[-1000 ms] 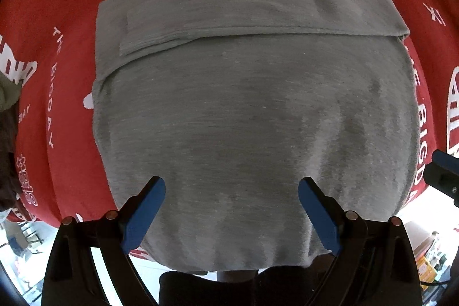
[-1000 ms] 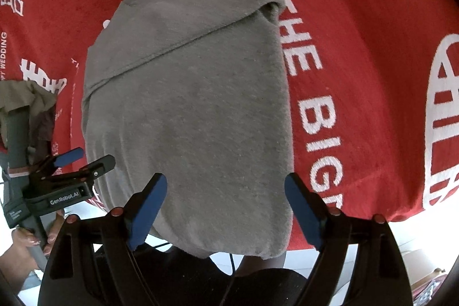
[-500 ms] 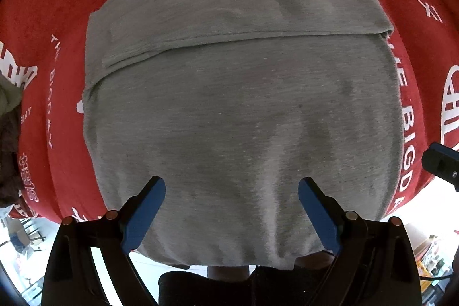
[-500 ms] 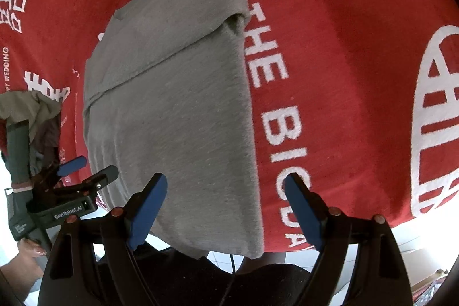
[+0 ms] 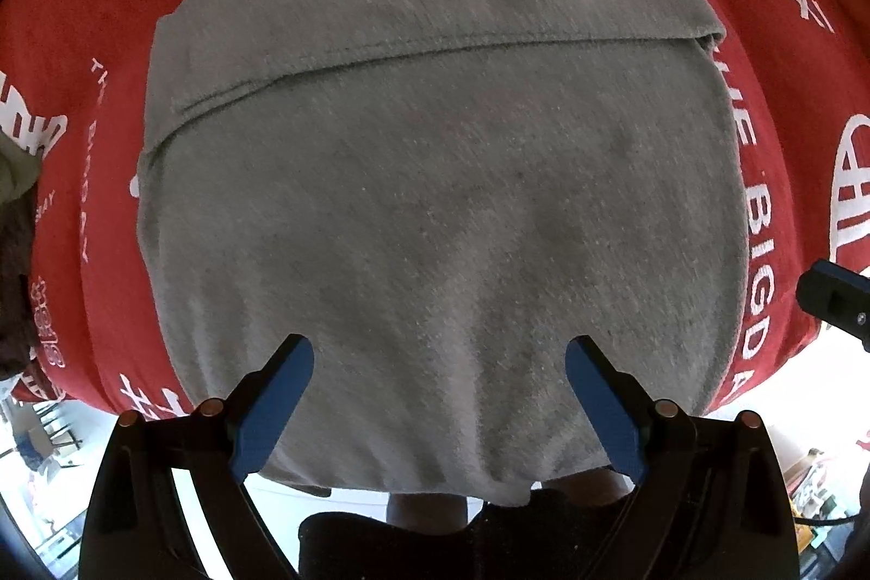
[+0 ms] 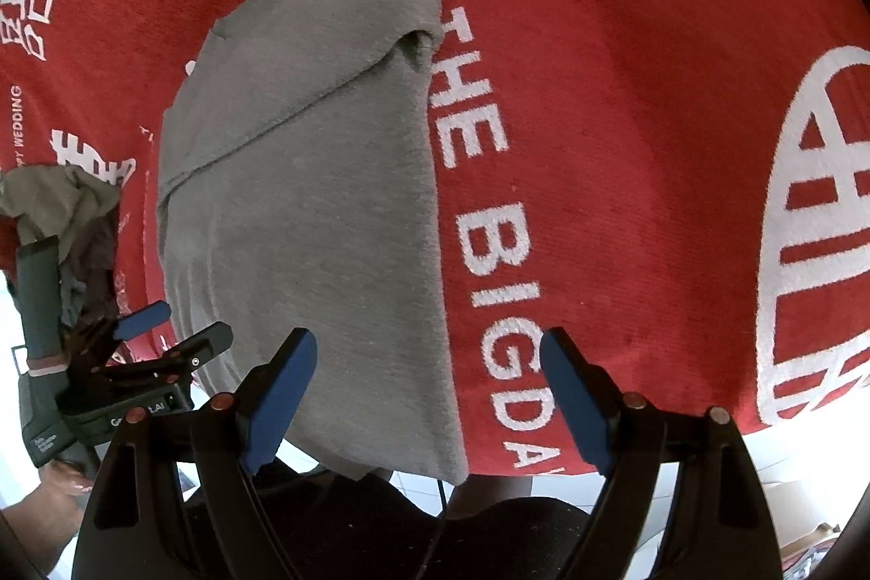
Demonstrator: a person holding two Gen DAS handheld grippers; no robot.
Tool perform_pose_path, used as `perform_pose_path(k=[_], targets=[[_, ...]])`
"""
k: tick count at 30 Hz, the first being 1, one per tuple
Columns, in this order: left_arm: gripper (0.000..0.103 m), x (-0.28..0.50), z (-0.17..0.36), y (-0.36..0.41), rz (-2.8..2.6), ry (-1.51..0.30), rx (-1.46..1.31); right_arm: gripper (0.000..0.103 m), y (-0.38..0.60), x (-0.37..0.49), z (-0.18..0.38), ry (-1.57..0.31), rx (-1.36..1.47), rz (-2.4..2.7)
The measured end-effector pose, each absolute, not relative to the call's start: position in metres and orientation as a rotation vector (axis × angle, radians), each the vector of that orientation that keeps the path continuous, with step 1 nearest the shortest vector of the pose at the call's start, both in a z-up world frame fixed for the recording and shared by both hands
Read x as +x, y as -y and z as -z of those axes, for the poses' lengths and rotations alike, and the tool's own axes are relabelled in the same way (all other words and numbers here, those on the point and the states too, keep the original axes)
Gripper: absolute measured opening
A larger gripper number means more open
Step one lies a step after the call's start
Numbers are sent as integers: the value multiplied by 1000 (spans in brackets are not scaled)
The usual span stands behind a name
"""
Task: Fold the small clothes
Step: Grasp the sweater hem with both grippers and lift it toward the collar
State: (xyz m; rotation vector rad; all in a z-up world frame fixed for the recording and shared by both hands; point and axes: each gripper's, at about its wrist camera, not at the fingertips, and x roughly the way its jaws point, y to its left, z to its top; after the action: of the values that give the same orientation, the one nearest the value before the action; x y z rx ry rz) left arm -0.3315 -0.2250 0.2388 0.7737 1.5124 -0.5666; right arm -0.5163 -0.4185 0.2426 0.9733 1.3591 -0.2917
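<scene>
A grey garment lies flat on the red cloth, with its far part folded over and its near hem hanging off the table's front edge. It also shows in the right wrist view. My left gripper is open and empty, hovering over the garment's near part. My right gripper is open and empty, hovering over the garment's right edge and the red cloth. The left gripper also shows in the right wrist view, open at the garment's left side.
A pile of other clothes lies at the left edge of the red cloth. The red cloth carries white lettering. The table's front edge and the floor are close below both grippers.
The right gripper has moved right, from over the garment to over its right edge. The left gripper has drifted slightly right and closer to the garment. Both stayed open.
</scene>
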Motion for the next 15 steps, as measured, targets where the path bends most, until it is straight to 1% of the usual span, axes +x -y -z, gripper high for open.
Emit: perform_pose_path(k=[8,15], targets=[[95,-334,-247,210,593,-1486,762,87,408,-519,-245,-1340,968,291],[95,-325,-252,162,594,-1475,711,87,377,-512,-248,-1319,953,293]])
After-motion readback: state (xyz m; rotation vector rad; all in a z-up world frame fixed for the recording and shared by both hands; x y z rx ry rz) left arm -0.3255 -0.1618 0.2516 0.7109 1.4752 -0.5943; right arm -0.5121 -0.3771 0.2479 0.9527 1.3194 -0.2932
